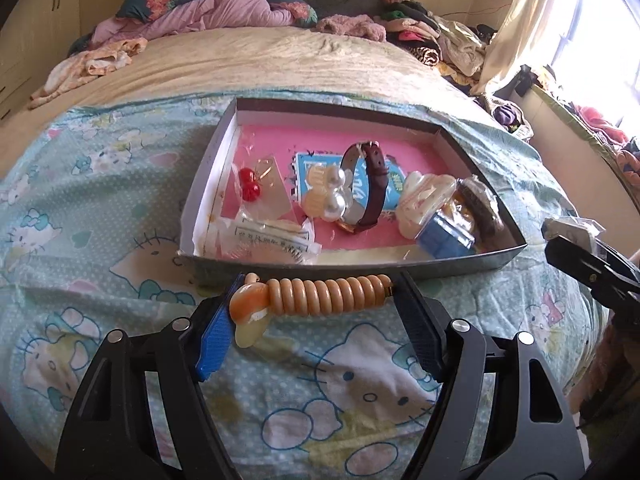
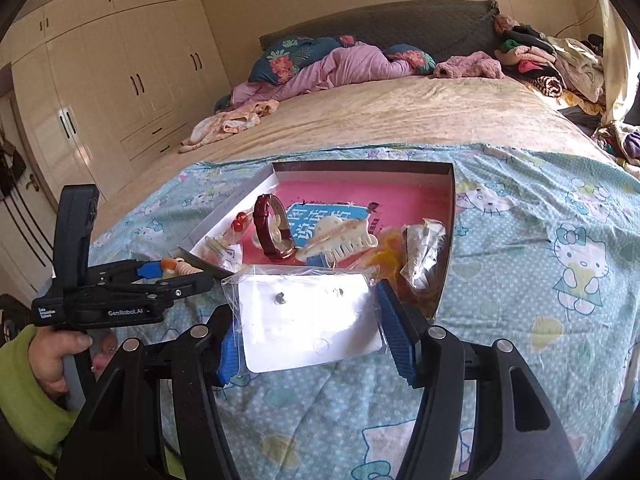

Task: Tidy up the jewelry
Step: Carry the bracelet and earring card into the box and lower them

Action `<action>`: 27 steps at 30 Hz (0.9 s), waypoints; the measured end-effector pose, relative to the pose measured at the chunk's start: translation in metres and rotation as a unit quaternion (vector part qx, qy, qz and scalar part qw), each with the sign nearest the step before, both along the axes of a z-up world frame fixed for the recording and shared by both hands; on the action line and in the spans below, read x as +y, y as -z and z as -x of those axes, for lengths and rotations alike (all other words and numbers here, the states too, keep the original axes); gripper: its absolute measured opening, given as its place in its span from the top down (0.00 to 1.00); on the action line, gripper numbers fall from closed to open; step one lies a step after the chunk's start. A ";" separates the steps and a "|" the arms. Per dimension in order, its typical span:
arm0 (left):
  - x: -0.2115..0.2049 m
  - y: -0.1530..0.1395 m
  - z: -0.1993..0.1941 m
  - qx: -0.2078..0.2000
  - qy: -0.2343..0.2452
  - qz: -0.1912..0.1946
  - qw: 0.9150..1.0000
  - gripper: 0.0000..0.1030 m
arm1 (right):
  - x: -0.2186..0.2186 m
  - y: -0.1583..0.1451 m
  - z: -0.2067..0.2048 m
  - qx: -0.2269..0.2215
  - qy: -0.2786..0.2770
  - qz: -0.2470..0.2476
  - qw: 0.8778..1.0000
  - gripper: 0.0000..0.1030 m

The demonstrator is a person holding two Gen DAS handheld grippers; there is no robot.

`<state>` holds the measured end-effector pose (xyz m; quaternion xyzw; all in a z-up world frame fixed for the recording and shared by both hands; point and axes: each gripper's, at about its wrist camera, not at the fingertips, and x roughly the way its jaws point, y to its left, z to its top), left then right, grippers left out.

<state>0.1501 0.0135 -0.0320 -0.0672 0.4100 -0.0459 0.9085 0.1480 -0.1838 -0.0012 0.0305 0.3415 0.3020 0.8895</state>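
Orange ribbed spiral hair tie [image 1: 328, 295], glossy plastic with a cream charm at one end, spans crosswise between the left gripper [image 1: 316, 300] fingers, clamped just short of the shallow grey cardboard box [image 1: 400, 266]. Clear crinkly plastic bag holding a white earring card [image 2: 308, 320] sits pinched in the right gripper [image 2: 308, 316], seemingly by its edges, near the box's front corner.

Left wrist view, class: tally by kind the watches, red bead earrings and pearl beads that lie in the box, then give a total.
Watch: 1
Red bead earrings: 2 beads
Pearl beads: 2
Total: 5, all inside the box.
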 end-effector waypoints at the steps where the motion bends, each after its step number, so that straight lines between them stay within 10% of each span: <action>1: 0.000 -0.005 0.000 -0.006 -0.001 -0.002 1.000 0.36 | 0.001 -0.002 -0.002 -0.003 -0.003 -0.002 1.000 0.44; 27: 0.018 -0.031 -0.037 -0.027 -0.025 -0.014 0.999 0.36 | 0.011 -0.031 -0.052 -0.058 -0.009 -0.009 0.998 0.44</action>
